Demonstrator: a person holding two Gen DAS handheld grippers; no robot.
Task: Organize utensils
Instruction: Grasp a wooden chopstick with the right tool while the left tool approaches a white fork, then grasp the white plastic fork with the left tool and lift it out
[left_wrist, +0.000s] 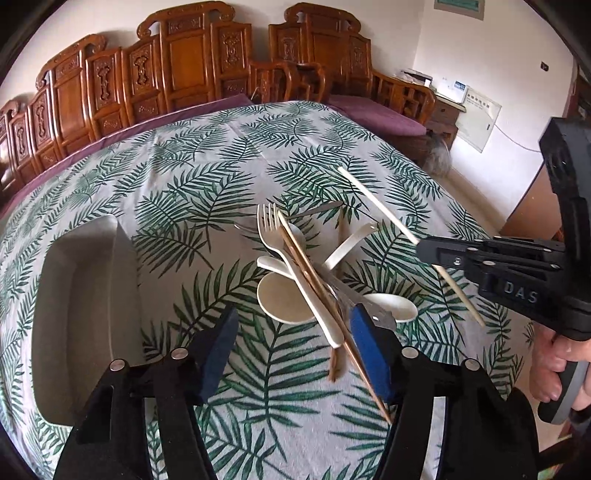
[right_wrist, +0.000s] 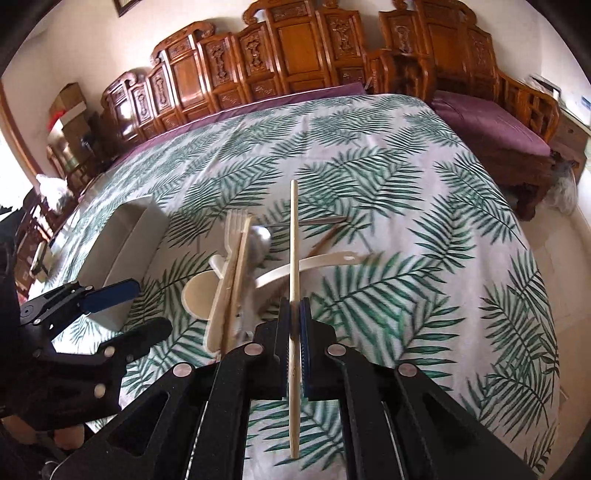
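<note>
Pinching a pale chopstick (right_wrist: 294, 258) between the pressed-together blue pads of the right gripper (right_wrist: 295, 310), with the stick crossing the jaws near its lower third, its long end reaching up over the pile and its short end hanging below the fingers. Showing again from the left wrist view as a slanted pale chopstick (left_wrist: 380, 206) clamped in the right gripper (left_wrist: 424, 247), lifted clear of the tablecloth (left_wrist: 207, 155). Standing spread, the left gripper (left_wrist: 291, 354), blue pads apart and pressing on nothing, hovering just above the near end of the utensil pile; one blue pad (left_wrist: 369, 354) lying just beside the handle end of the cream fork (left_wrist: 291, 258), contact not determinable. Lying heaped at the middle of the leaf-print cloth: cream fork with tines pointing away, two brown chopsticks (left_wrist: 321, 291) crossing over it, a round cream spoon (left_wrist: 280, 299) beneath, a second cream spoon (left_wrist: 391, 306) to the right, a curved cream spoon handle (left_wrist: 351, 247) behind, and a metal spoon (right_wrist: 258, 238) partly covered by the fork. Sitting to the left of the pile, well apart from it, a grey rectangular tray (left_wrist: 74, 295), nothing visible inside from these angles. Gripping the right tool's handle at the frame edge, a hand (left_wrist: 557, 365). Backing the table, carved wooden seating (left_wrist: 177, 70) with purple cushions.
</note>
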